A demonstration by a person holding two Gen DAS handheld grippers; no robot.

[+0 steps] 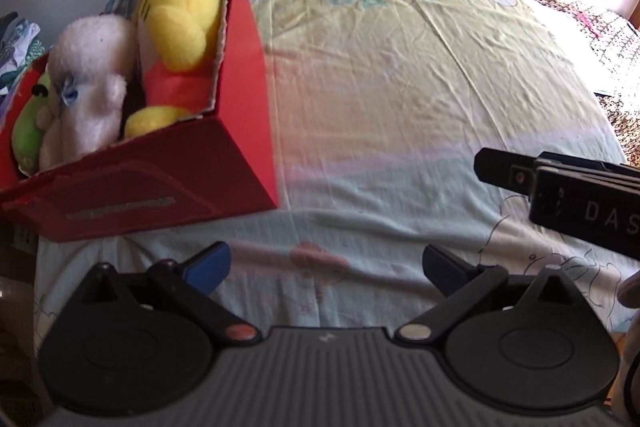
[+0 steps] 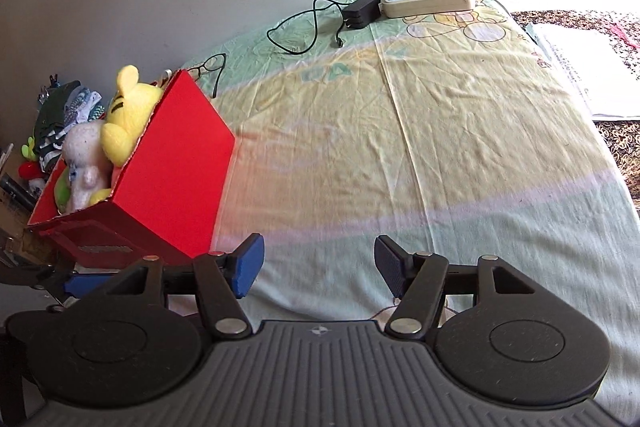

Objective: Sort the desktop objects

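Plush toys in red box; L gripper, R gripper fingers wide apart, holding nothing.

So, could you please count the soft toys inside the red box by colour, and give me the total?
Yellow: 1, the tiger-striped toy
White: 1, the fluffy toy
Green: 1, the toy at the box's end, mostly hidden
Total: 3 visible; the box may hide more underneath.
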